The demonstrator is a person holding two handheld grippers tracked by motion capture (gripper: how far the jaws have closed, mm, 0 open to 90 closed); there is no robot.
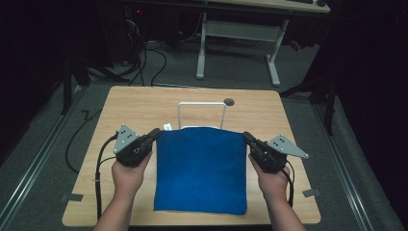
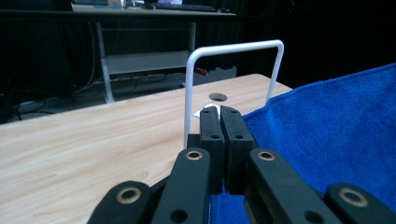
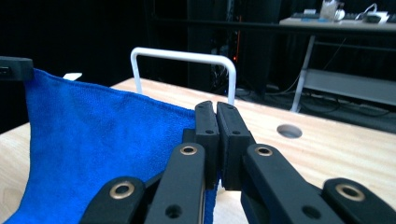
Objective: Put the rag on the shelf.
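A blue towel [image 1: 199, 168] hangs stretched between the two grippers, its far edge raised and its near edge lying on the wooden table [image 1: 139, 103]. My left gripper [image 1: 156, 132] is shut on the towel's far left corner, and its jaws [image 2: 219, 109] meet on the blue cloth [image 2: 327, 126]. My right gripper [image 1: 245, 135] is shut on the far right corner, the jaws [image 3: 216, 105] pinching the towel [image 3: 102, 135]. A white U-shaped rail [image 1: 202, 103] stands upright just behind the towel's raised edge. A small white tag [image 1: 167, 127] shows at the left corner.
A round cable hole [image 1: 229, 102] lies in the table beyond the rail [image 2: 233, 49]. Cables trail from both grippers off the table's sides. A white-legged desk [image 1: 240, 33] stands on the floor farther back. The other gripper's tip [image 3: 14, 67] holds the cloth's far corner.
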